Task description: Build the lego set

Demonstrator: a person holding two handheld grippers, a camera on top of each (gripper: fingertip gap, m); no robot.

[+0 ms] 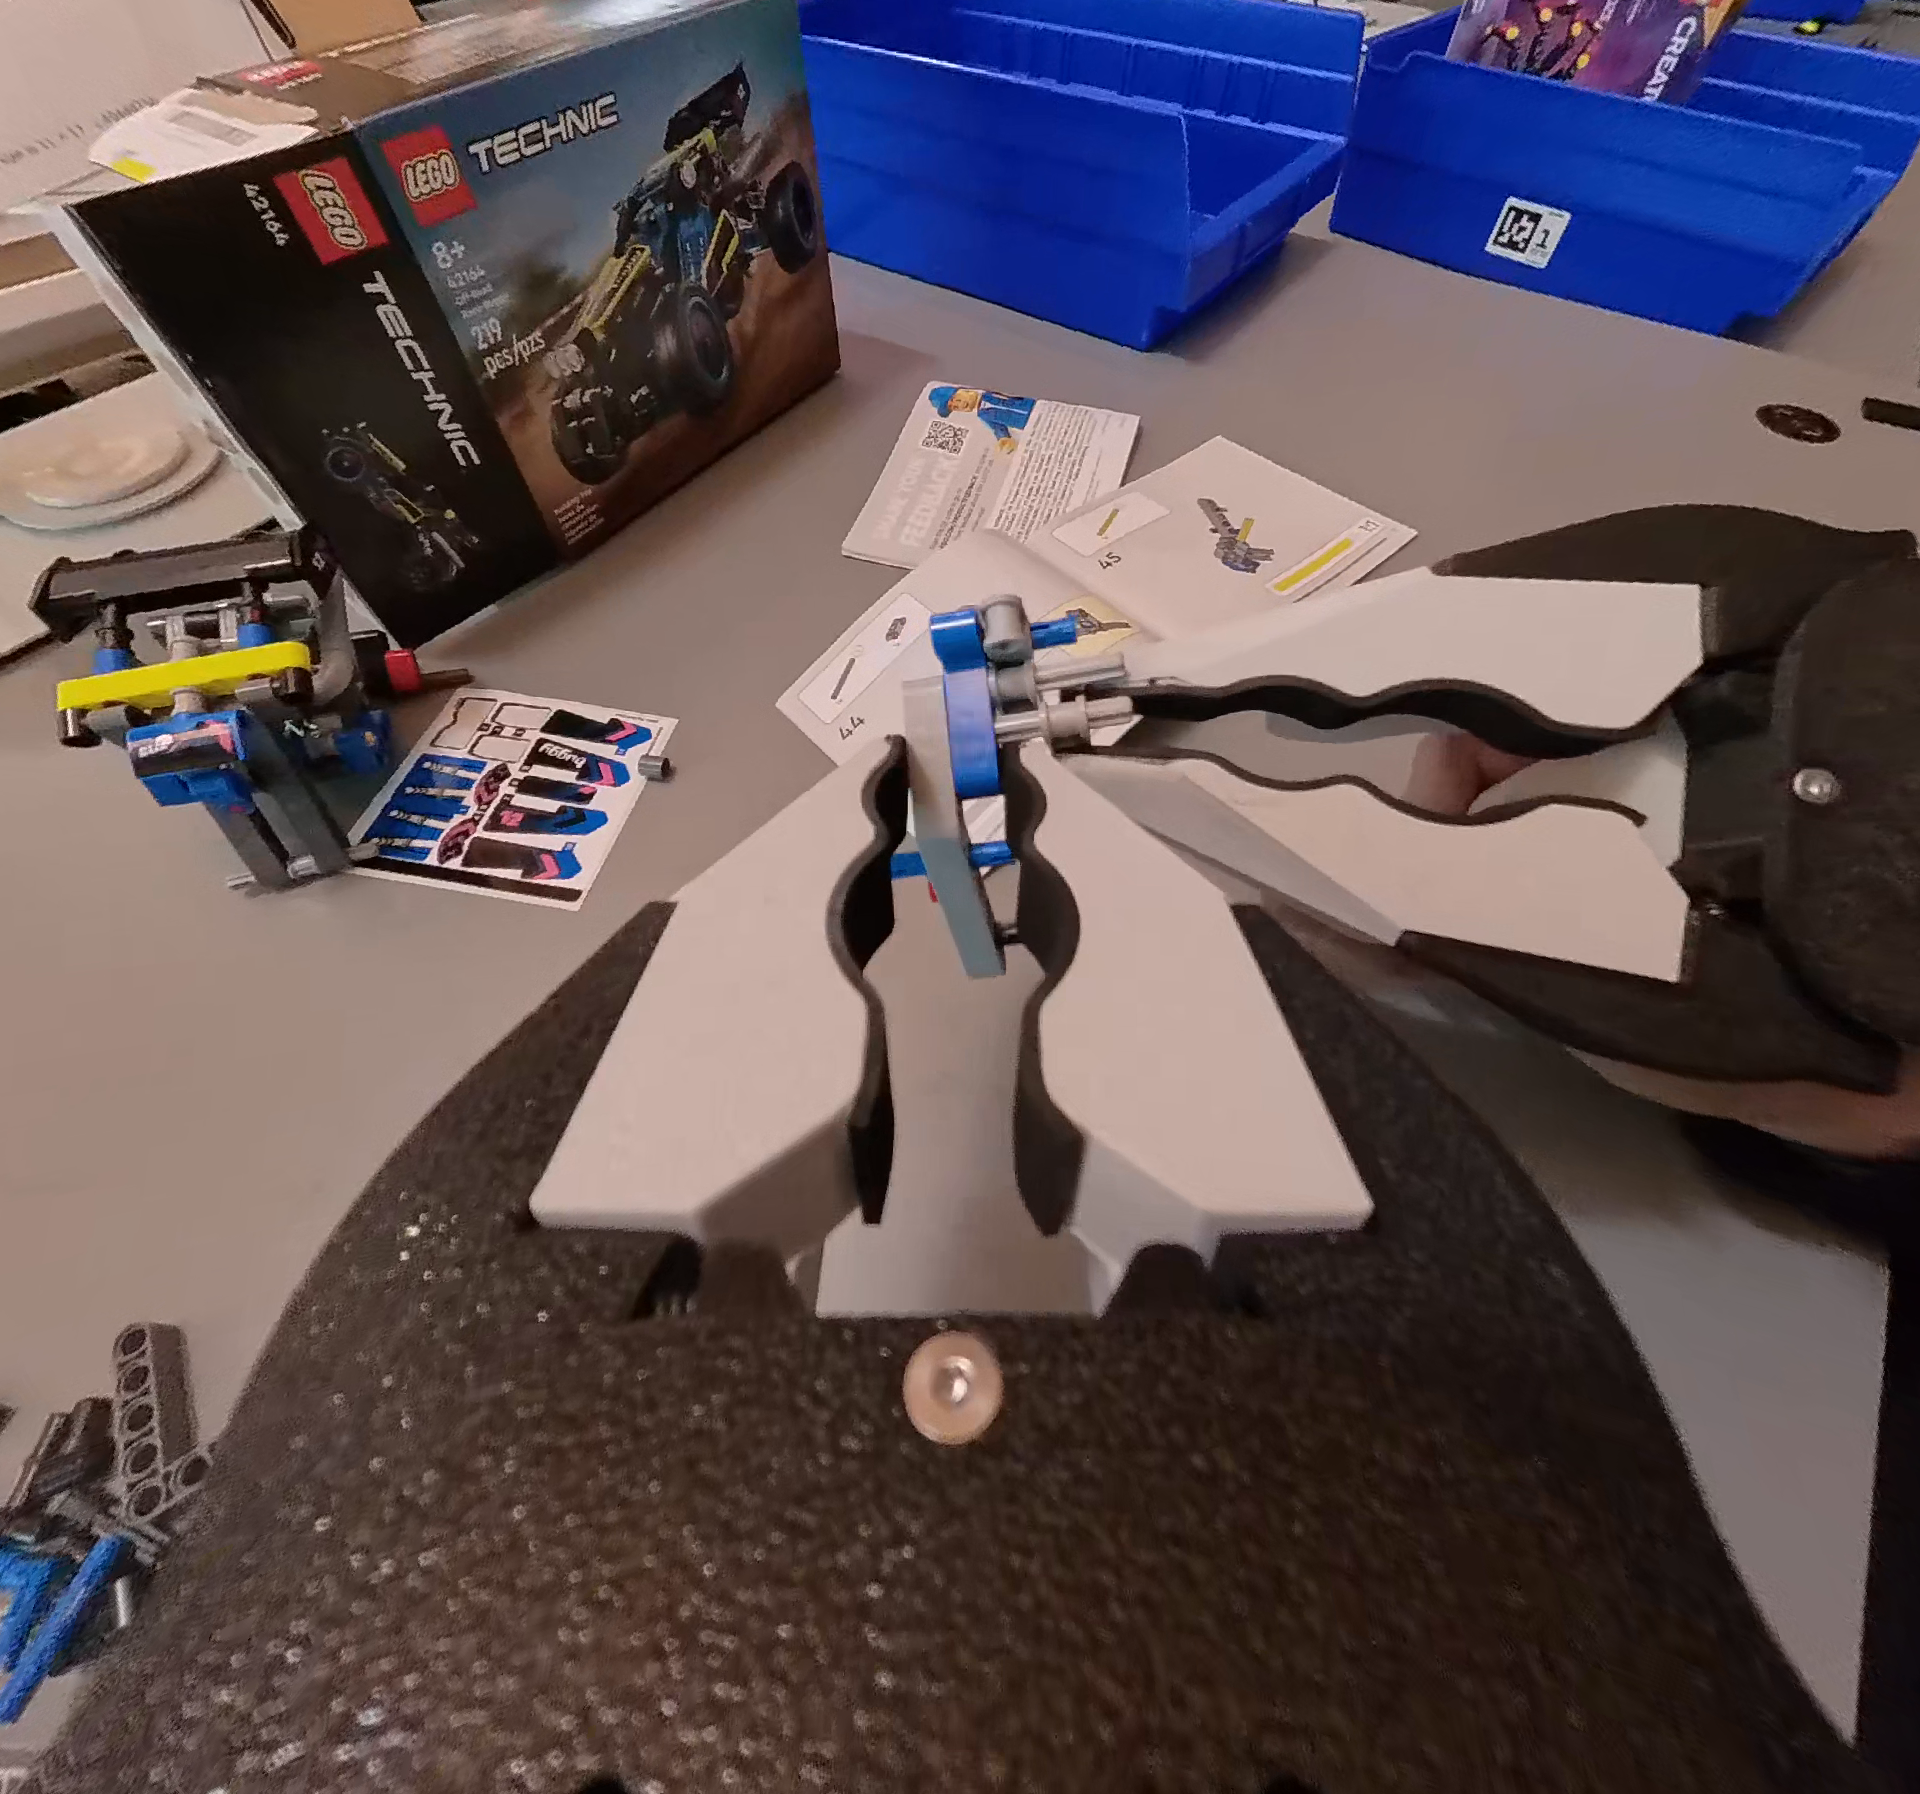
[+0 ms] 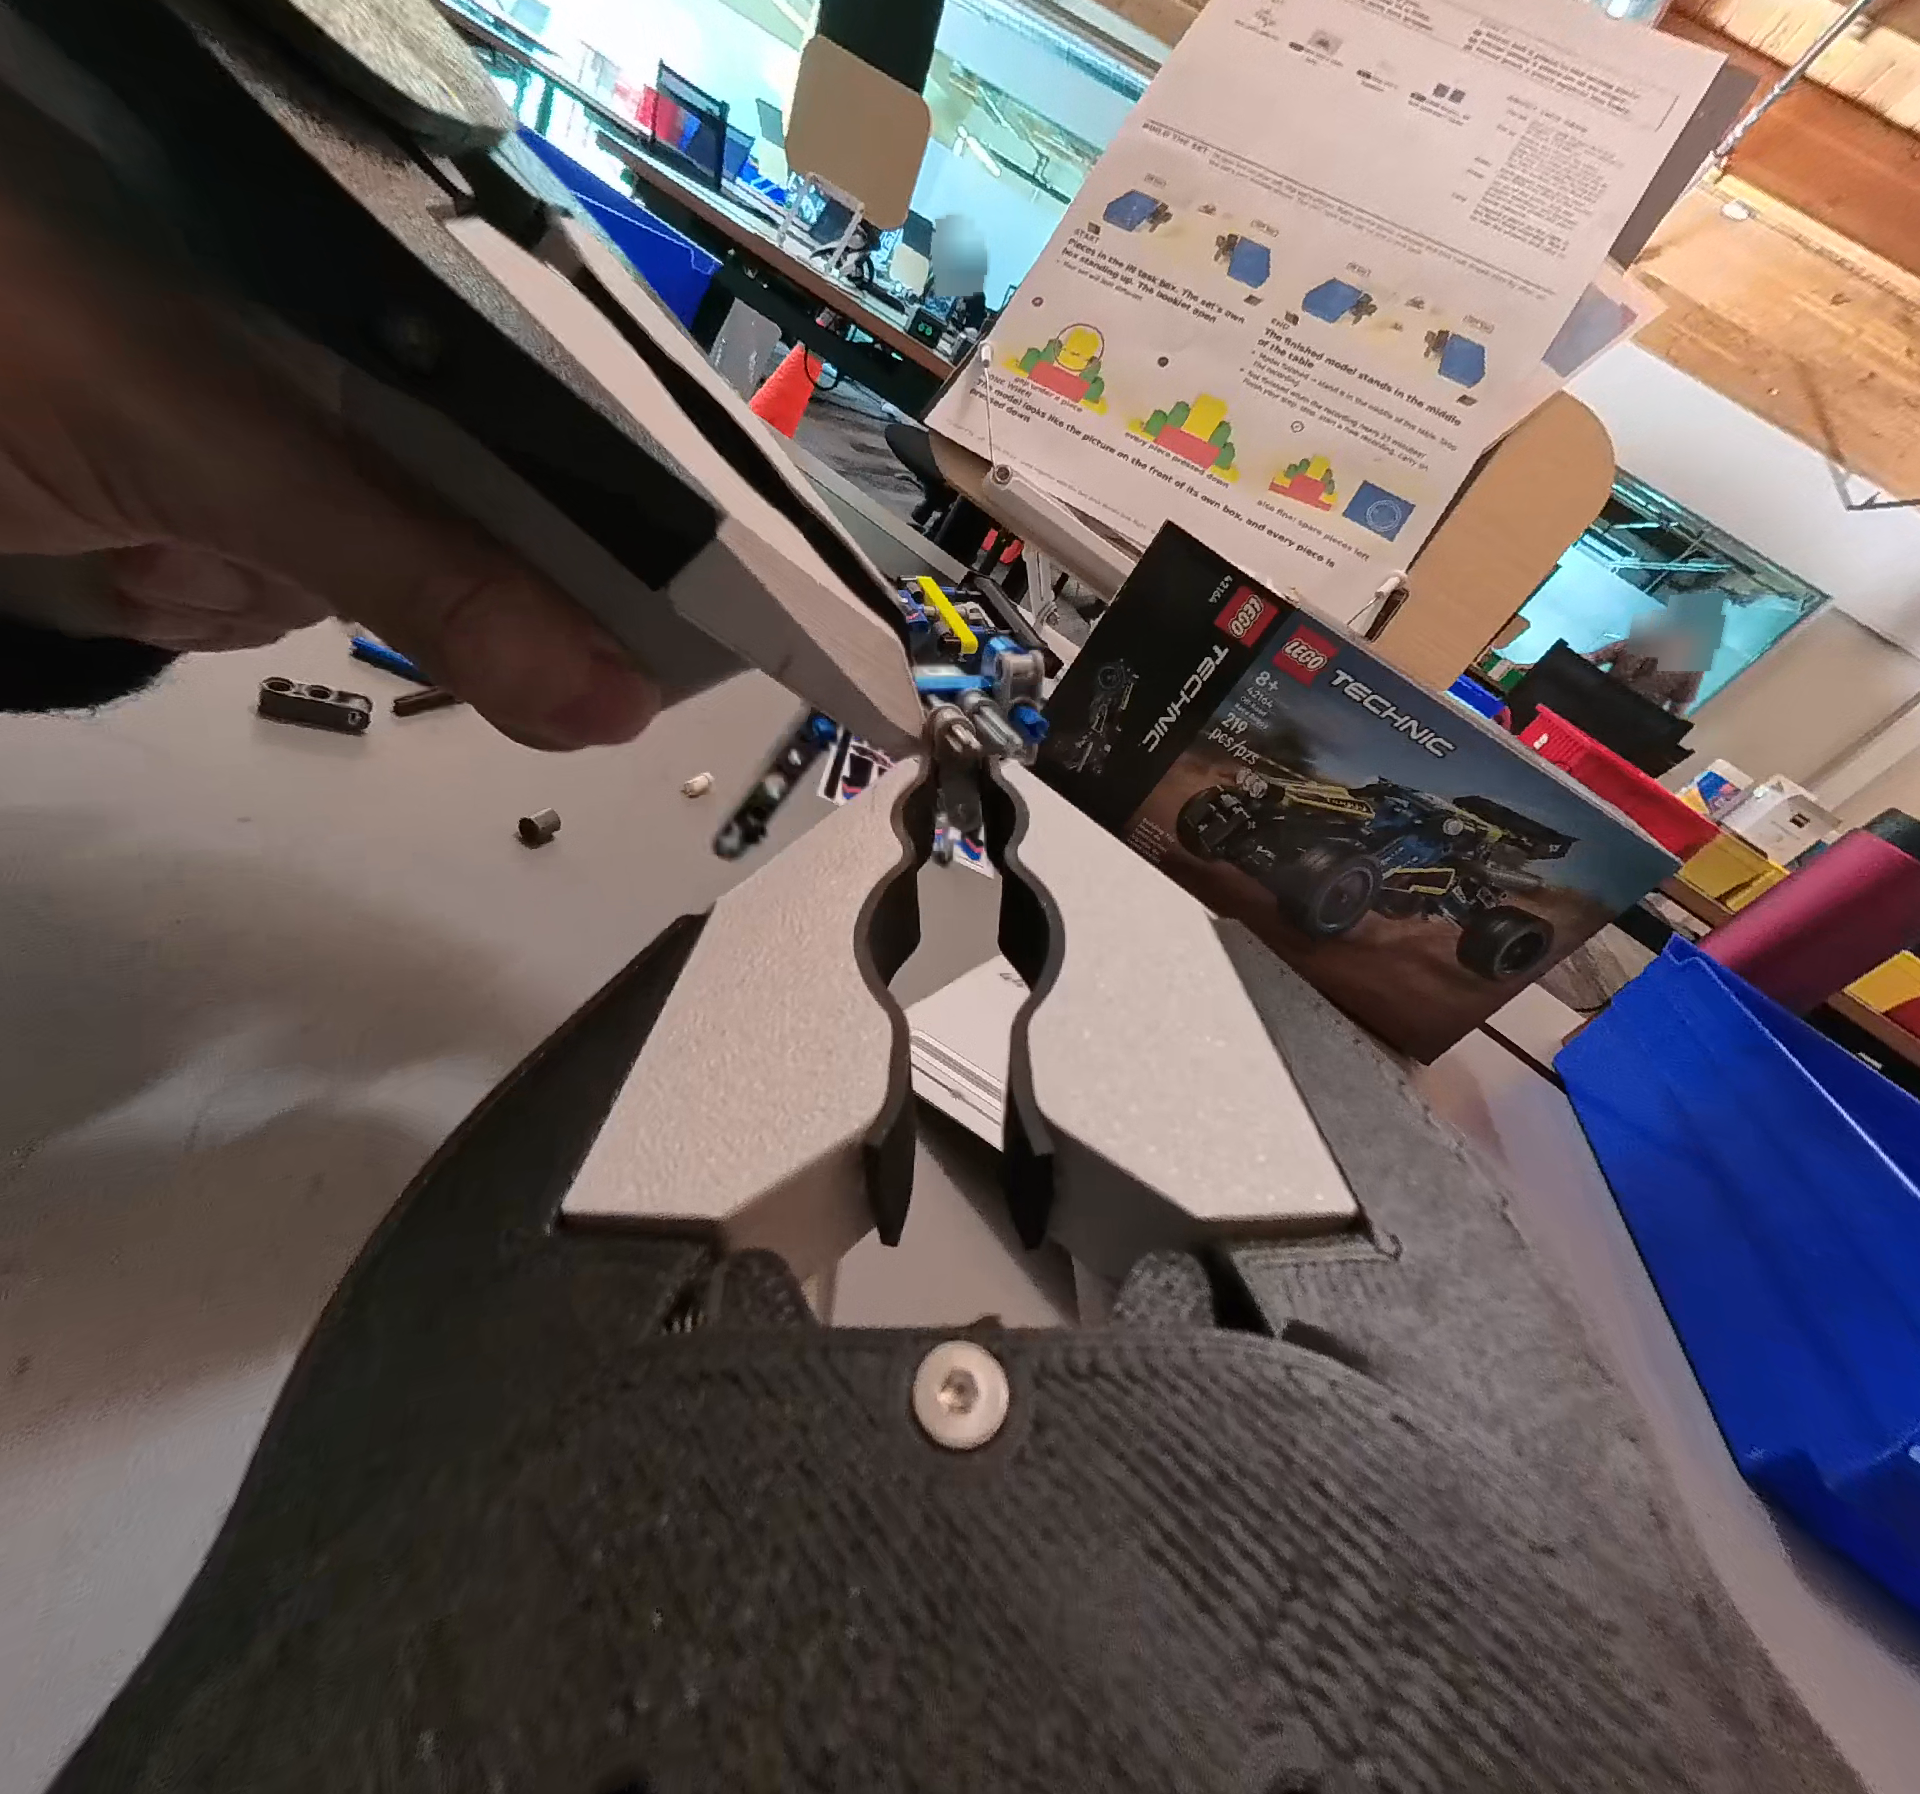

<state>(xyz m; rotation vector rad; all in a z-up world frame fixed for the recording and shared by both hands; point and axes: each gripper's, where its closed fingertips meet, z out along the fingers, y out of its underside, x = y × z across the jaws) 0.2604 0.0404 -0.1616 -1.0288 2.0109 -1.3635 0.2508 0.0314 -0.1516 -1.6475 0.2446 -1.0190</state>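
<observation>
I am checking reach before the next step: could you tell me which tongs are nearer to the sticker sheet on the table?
Left. The left tongs hold the small assembly just right of the sticker sheet; the right tongs come in from farther right, over the instruction booklet.

Blue-and-grey lego sub-assembly [image 1: 961, 726], blue bins [image 1: 1070, 144], grey table [image 1: 1351, 373], yellow-barred model [image 1: 197, 695]

Two blue bins [image 1: 1081, 155] stand behind the set box [image 1: 499, 290], and that box is the only one on the table. In front of the box lie one sticker sheet [image 1: 509, 799], one open booklet [image 1: 1101, 591] and one leaflet [image 1: 987, 466]. Left of the box stands one part-built model [image 1: 208, 695].
</observation>
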